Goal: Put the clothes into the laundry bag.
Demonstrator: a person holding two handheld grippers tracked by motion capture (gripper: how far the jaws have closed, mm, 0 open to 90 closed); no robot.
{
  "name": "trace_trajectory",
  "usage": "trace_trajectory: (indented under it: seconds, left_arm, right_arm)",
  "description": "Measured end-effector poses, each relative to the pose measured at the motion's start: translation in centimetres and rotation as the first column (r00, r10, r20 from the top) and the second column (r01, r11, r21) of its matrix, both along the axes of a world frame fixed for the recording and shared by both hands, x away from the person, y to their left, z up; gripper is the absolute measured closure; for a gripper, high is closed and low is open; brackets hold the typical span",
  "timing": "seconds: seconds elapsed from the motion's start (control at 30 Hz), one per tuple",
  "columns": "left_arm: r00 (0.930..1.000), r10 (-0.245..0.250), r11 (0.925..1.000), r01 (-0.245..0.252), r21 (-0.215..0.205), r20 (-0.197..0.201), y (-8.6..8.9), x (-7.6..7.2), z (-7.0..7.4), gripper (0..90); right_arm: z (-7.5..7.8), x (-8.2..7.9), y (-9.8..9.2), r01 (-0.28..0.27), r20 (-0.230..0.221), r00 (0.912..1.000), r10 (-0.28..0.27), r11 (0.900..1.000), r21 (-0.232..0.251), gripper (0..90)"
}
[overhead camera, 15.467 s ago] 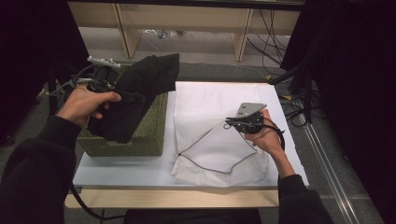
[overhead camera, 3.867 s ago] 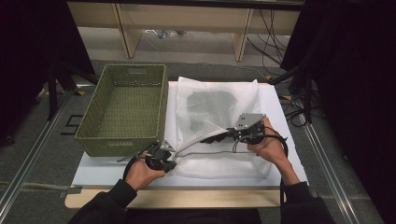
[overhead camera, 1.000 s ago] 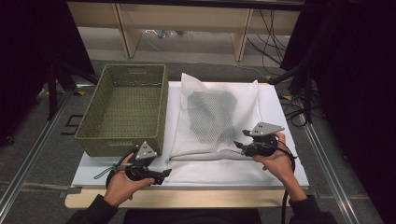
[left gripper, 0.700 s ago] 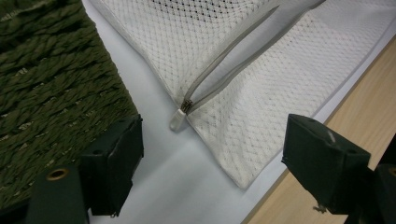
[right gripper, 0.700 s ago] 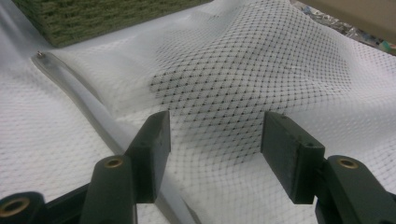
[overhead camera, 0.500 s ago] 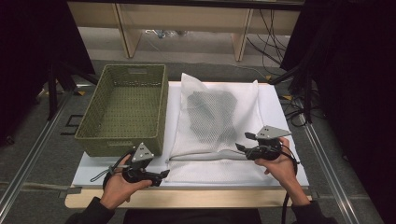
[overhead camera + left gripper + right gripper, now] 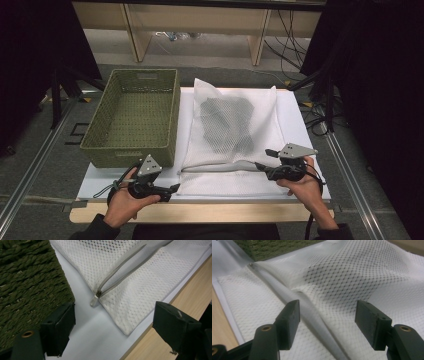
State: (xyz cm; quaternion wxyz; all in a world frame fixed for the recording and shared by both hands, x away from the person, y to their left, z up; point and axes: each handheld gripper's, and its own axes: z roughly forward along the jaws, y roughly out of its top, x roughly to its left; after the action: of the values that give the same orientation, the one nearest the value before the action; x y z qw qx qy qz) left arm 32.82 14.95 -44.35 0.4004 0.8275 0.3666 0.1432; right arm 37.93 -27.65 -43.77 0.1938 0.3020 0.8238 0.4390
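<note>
White mesh zippered laundry bag [image 7: 235, 135] lies flat on white table mat [image 7: 295, 107], right of green woven basket [image 7: 132, 115], dark garment inside. Your left gripper [image 7: 172, 189] gapes wide near zipper end, empty. Your right gripper [image 7: 260, 166], jaws just opening, straddles zipper at bag's right, pads off.

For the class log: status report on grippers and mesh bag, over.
Left gripper open, near zipper pull. Right gripper just opening, jaws astride the zipper. Mesh bag flat, dark garment inside. Nothing blocking.

White mesh laundry bag [image 7: 235, 135] of open netting (grey cloth zipper tape); rough woven green basket [image 7: 132, 117]; smooth wooden table edge [image 7: 200, 212].
</note>
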Motion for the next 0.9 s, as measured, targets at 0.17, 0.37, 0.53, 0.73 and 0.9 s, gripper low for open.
trace_trajectory:
  seconds: [0.17,0.37,0.53,0.73,0.9]
  left_arm:
    - [1.0000,-0.005,1.0000,0.005,-0.008,-0.005,0.1,-0.2,0.1,16.8]
    - [0.9999,0.013,0.9999,-0.013,-0.010,0.011,0.1,-0.5,0.0,16.2]
    - [0.9999,0.003,1.0000,-0.003,-0.004,0.014,-0.1,-0.6,-0.3,16.2]
    - [0.9999,0.003,1.0000,-0.004,0.000,0.014,-0.1,-1.0,-0.3,16.2]
    - [0.9998,-0.001,1.0000,0.001,0.003,0.021,-0.1,-1.1,-0.3,16.3]
  right_arm:
    - [-0.4,-0.8,-0.2,-0.002,-0.037,0.9993,0.003,1.000,0.021,33.7]
    - [-0.7,-1.7,-0.5,-0.004,-0.048,0.9988,0.005,1.000,0.020,32.1]
    - [-1.2,-2.4,-0.8,-0.022,-0.077,0.9968,0.022,1.000,0.002,32.1]
    - [-1.6,-3.5,-1.1,-0.006,-0.085,0.9964,0.006,1.000,-0.009,32.0]
    - [-1.8,-4.2,-1.4,-0.014,-0.082,0.9966,0.011,1.000,-0.027,31.0]
